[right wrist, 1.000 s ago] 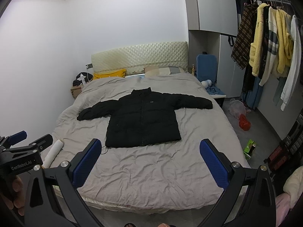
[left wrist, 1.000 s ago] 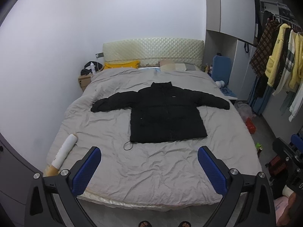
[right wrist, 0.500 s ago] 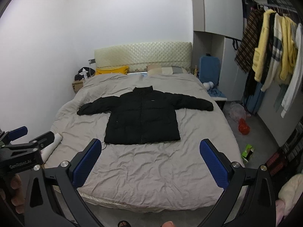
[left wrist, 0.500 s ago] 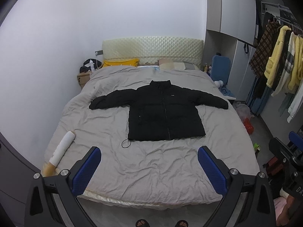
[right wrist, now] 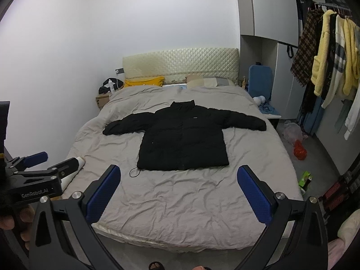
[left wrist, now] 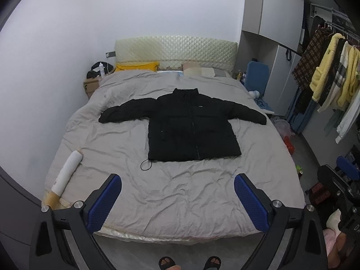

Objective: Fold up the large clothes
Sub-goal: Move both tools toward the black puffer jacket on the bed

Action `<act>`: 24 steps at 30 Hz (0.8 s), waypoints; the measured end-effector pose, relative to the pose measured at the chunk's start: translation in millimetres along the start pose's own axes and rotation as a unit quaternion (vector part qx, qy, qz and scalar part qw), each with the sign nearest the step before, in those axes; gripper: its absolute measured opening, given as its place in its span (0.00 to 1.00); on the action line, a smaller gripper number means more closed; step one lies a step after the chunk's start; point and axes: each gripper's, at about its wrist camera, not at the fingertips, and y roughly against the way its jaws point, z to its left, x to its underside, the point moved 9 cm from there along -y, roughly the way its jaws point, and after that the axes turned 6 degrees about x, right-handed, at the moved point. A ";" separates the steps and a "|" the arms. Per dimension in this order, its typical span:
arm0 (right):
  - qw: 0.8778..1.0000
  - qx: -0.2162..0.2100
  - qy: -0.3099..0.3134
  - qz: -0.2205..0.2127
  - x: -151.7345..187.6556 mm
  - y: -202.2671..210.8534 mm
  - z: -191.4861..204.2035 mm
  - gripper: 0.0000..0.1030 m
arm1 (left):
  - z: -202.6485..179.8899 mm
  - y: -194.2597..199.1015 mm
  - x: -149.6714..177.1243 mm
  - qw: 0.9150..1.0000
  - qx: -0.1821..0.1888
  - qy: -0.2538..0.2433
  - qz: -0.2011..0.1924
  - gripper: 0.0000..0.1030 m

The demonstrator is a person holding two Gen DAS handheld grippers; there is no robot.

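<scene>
A black puffer jacket [left wrist: 189, 123] lies flat, front up, on the grey bed cover [left wrist: 180, 191], both sleeves spread out sideways; it also shows in the right wrist view [right wrist: 183, 138]. A thin black cord loop [left wrist: 145, 165] hangs off its lower left hem. My left gripper [left wrist: 177, 199] is open and empty, held off the foot of the bed, well short of the jacket. My right gripper [right wrist: 178, 192] is open and empty too, at the same distance. The left gripper also shows at the left edge of the right wrist view [right wrist: 42, 164].
A white roll [left wrist: 66, 173] lies on the bed's left edge. Pillows [left wrist: 198, 70] and a yellow garment [left wrist: 137, 66] sit by the headboard. A clothes rack [left wrist: 330, 67] stands on the right, with bags and clutter on the floor [right wrist: 298, 149]. My feet [left wrist: 189, 262] are at the bed's foot.
Both grippers have drawn back and risen slightly, so the bed and jacket sit a little lower and farther in view. Jaws unchanged; the jacket has not moved.
</scene>
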 end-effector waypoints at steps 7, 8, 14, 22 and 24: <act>0.999 0.019 -0.026 0.009 10.4 -17.9 13.6 0.95 | 37.2 -18.5 0.1 1.000 0.018 0.011 0.007 0.96; 0.999 0.022 -0.029 0.009 9.9 -19.2 15.5 0.95 | 43.3 -20.8 -1.3 1.000 0.019 0.013 0.006 0.96; 0.998 0.028 -0.045 0.016 8.5 -33.5 23.8 0.95 | 73.8 -46.2 -5.2 0.999 0.035 0.023 0.021 0.96; 0.997 0.035 -0.056 0.048 3.5 -90.7 11.7 0.92 | 99.5 -113.9 -19.3 0.998 0.023 0.031 0.055 0.96; 0.996 0.037 -0.054 0.059 3.1 -111.0 8.7 0.92 | 100.7 -131.7 -27.1 0.998 0.014 0.032 0.058 0.96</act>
